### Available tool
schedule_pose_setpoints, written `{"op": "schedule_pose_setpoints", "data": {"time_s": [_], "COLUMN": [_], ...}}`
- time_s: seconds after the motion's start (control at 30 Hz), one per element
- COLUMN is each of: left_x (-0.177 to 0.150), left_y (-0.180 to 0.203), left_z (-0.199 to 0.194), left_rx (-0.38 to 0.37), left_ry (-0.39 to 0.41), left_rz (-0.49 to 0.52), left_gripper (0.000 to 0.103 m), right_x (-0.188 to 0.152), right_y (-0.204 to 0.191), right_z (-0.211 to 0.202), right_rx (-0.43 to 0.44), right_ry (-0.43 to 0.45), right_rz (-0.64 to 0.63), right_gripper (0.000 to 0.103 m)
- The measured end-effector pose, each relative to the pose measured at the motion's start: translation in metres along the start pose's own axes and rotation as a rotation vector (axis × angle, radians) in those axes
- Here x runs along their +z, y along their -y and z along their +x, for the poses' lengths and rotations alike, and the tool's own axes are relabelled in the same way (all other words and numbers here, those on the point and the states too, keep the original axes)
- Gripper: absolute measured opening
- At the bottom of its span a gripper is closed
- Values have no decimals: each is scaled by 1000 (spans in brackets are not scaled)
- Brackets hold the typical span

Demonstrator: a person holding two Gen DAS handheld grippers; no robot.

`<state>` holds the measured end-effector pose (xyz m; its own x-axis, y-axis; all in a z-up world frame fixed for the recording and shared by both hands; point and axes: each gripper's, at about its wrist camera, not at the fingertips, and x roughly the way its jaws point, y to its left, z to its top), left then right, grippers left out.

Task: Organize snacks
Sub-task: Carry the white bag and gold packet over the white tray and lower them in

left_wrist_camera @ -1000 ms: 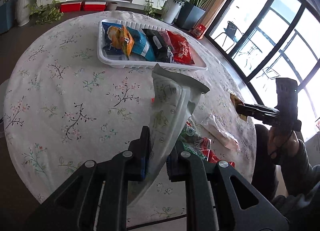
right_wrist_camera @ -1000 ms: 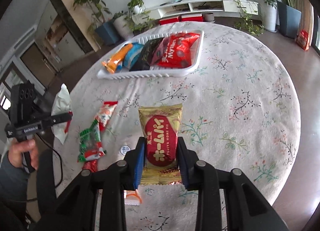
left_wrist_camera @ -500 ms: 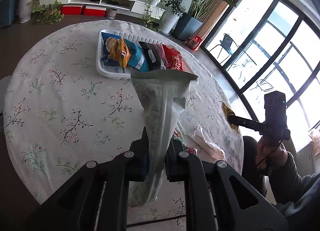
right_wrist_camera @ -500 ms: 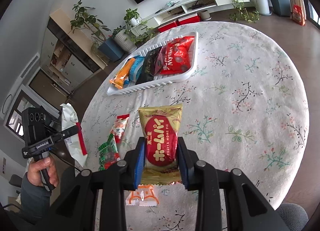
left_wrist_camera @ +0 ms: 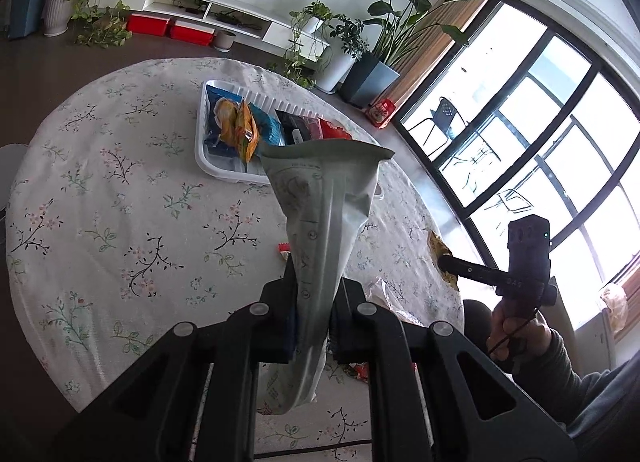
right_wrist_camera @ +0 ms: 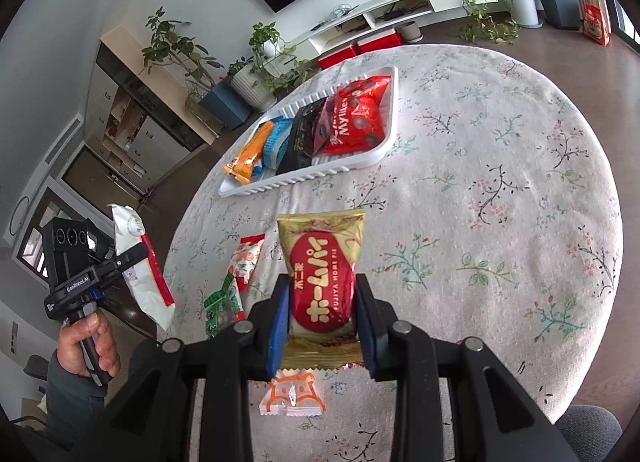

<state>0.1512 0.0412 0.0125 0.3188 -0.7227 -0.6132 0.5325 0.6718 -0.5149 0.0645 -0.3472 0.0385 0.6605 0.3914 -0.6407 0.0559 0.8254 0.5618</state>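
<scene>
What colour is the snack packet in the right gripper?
Gold packet with a red oval, clearest in the right wrist view.

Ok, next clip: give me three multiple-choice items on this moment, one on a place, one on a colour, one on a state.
1. Where is the white tray?
A. on the far part of the table
B. on the floor
C. in the left claw

2. What colours is the pie packet in the right claw?
A. blue and white
B. gold and red
C. green and black

3. What state is the left claw in?
A. open, nothing between its pads
B. shut on a white bag
C. open above the tray

Answers:
1. A, the tray lies on the floral table, beyond both claws.
2. B, the wrapper is gold with a red oval.
3. B, its pads pinch the white bag, which hangs clear of the table.
</scene>
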Motion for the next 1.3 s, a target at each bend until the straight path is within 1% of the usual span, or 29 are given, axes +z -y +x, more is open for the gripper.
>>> {"op": "schedule_pose_setpoints", "data": {"time_s": [0.17, 0.5, 0.63, 0.77, 1.0, 1.17, 1.3], "left_x": [2, 29, 50, 80, 140, 178, 194], "left_y": [1, 5, 7, 11, 16, 12, -3], "left_z": [-3, -4, 1, 9, 36, 71, 103], "left_rx": [-14, -35, -52, -73, -111, -131, -117], "left_ry": [16, 43, 51, 54, 16, -60, -114], "left_rz": [-13, -8, -10, 5, 23, 10, -16], "left_gripper": [9, 10, 9, 9, 9, 10, 10], "right_x": [5, 27, 45, 67, 113, 144, 161], "right_y": [4, 17, 15, 5, -24, -41, -47], "right_z": [-6, -26, -31, -33, -19, 8, 42], "right_rx": [0, -20, -23, -15, 16, 38, 34], "right_ry": [23, 95, 124, 153, 182, 177, 153], "right_rz": [16, 51, 46, 18, -43, -62, -56], "right_gripper": [33, 33, 33, 33, 33, 33, 33]}}
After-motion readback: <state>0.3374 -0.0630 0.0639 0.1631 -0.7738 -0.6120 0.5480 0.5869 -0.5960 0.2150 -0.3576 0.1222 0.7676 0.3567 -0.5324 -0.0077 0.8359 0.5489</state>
